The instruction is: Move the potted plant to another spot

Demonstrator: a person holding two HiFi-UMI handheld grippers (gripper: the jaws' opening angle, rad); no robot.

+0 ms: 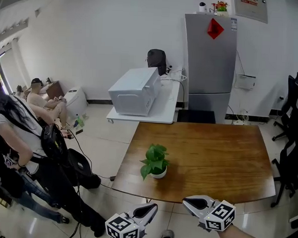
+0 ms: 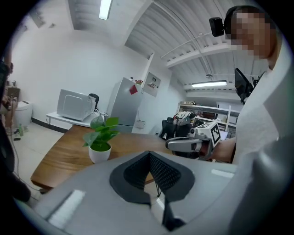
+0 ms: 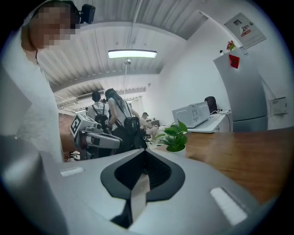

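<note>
Small potted plant (image 1: pixel 156 163), broad glossy green leaves in a round smooth white pot, stands upright on the brown wood-grain desk (image 1: pixel 216 153), which has rounded corners. It sits close to the desk's near edge, toward the near left corner, with bare wood all round it. Left gripper (image 1: pixel 152 207), a smooth grey plastic shell with black ribbed pads and a black-and-white marker cube, hangs in the air just off the near edge, jaws together, nothing between them. Right gripper (image 1: pixel 187 201), same build, hangs beside it off the same edge, jaws also pressed together and empty. Both tips point toward the desk, apart from the plant, no contact. Beyond the far left corner, a boxy white microwave (image 1: pixel 135 91) sits on a flat white side desk (image 1: pixel 166 112). A tall matte silver fridge (image 1: pixel 210 59) with a red diamond sticker stands past the far edge. Pale glossy tiled floor (image 1: pixel 104 134). A person in a white top (image 1: pixel 13 130) with black straps stands well off the left edge.
</note>
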